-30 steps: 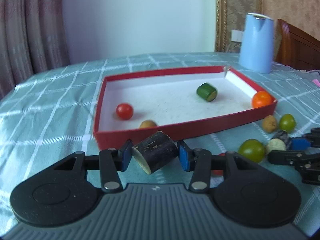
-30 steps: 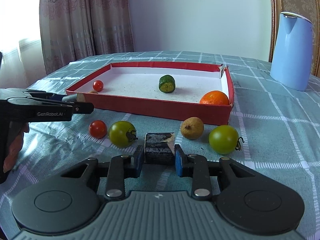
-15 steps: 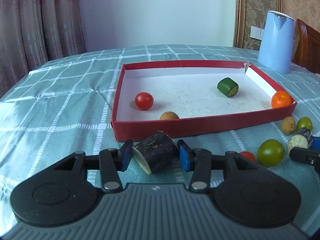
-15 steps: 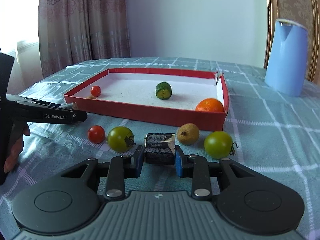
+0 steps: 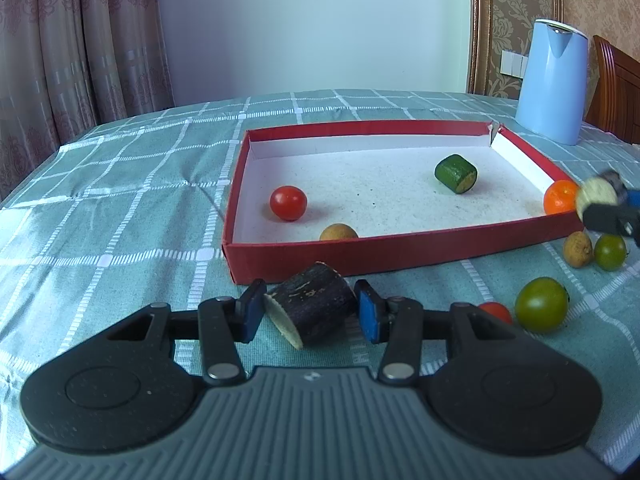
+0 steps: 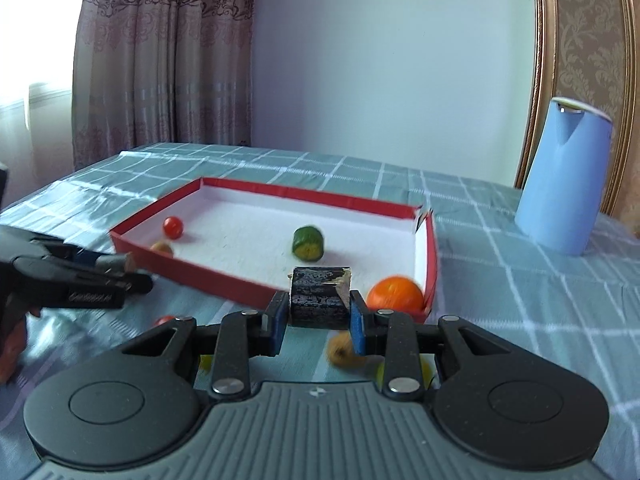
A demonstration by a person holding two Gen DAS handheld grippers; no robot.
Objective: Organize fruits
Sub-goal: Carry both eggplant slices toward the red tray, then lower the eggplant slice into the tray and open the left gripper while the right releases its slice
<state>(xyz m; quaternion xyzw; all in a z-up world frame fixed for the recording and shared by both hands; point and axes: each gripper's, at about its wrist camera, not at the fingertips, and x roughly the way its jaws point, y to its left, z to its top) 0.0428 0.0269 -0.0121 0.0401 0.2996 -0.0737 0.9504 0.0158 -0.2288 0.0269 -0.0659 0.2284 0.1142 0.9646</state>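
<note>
Each gripper, left (image 5: pixel 310 314) and right (image 6: pixel 316 322), squeezes a dark chunk (image 5: pixel 310 307). The right chunk (image 6: pixel 319 297) is high near the red box (image 5: pixel 400 250). It could slip and knock the orange (image 6: pixel 395 294).

Two low wrist views, shared red tray (image 5: pixel 400 254)

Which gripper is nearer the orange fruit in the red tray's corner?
Right. The right gripper, holding a dark chunk, is beside the orange fruit; the left gripper is short of the red tray's opposite end.
</note>
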